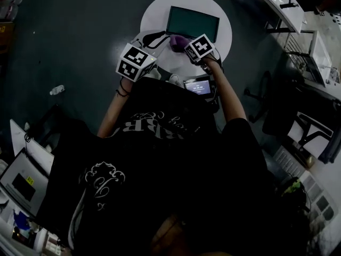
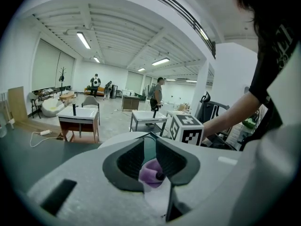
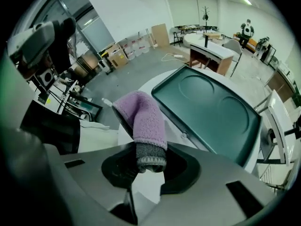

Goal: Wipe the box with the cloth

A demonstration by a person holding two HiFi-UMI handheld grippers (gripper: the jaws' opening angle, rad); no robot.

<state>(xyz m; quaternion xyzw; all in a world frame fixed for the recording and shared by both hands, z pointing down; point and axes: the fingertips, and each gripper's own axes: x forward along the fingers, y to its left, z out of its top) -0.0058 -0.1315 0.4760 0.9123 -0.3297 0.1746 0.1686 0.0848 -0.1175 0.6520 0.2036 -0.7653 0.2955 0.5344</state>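
Observation:
A dark green box (image 1: 193, 23) lies flat on the round white table (image 1: 154, 15); the right gripper view shows its top (image 3: 211, 109) with two round hollows. My right gripper (image 1: 183, 43) is shut on a purple cloth (image 3: 141, 119), which stands up from the jaws near the box's near left corner. The cloth (image 1: 177, 39) sits between the two grippers in the head view. My left gripper (image 1: 159, 37) reaches in from the left, its jaws closed on the box's thin edge (image 2: 149, 147), with the cloth (image 2: 150, 172) just behind.
A small device with a lit screen (image 1: 197, 85) sits at the table's near edge. Desks and a chair (image 1: 298, 127) stand to the right, a laptop (image 1: 21, 183) lower left, a bottle (image 1: 56, 90) on the floor. People stand far off in the hall.

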